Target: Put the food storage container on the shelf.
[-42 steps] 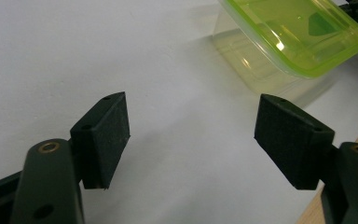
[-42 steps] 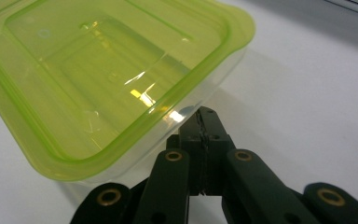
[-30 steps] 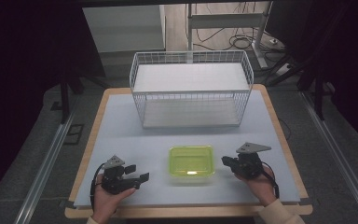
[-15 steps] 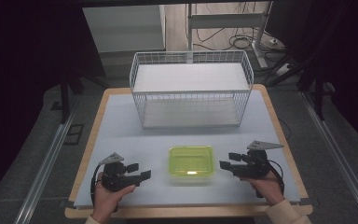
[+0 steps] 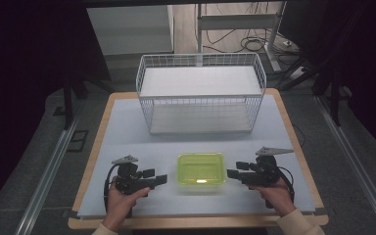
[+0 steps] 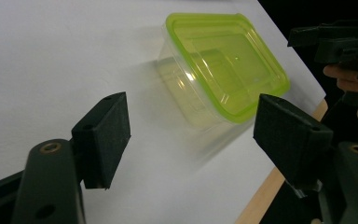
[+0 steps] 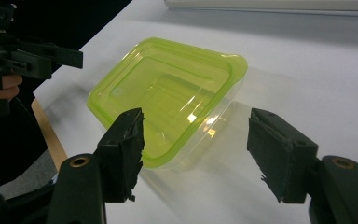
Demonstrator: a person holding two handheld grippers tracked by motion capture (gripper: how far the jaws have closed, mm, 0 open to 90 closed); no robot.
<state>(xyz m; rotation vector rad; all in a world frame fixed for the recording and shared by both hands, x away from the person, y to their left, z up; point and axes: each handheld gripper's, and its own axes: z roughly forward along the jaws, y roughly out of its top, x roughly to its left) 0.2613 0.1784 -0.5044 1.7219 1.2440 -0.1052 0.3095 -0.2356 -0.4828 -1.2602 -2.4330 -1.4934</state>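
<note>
container [image 5: 201, 169] — clear box, lime-green lid on | upright, flat on the table | near front edge, centred

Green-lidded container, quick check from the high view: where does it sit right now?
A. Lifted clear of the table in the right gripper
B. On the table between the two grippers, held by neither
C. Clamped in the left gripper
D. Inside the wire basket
B: the container rests on the table between the left gripper and the right gripper, both open and clear of it, with the wire basket farther back.
</note>
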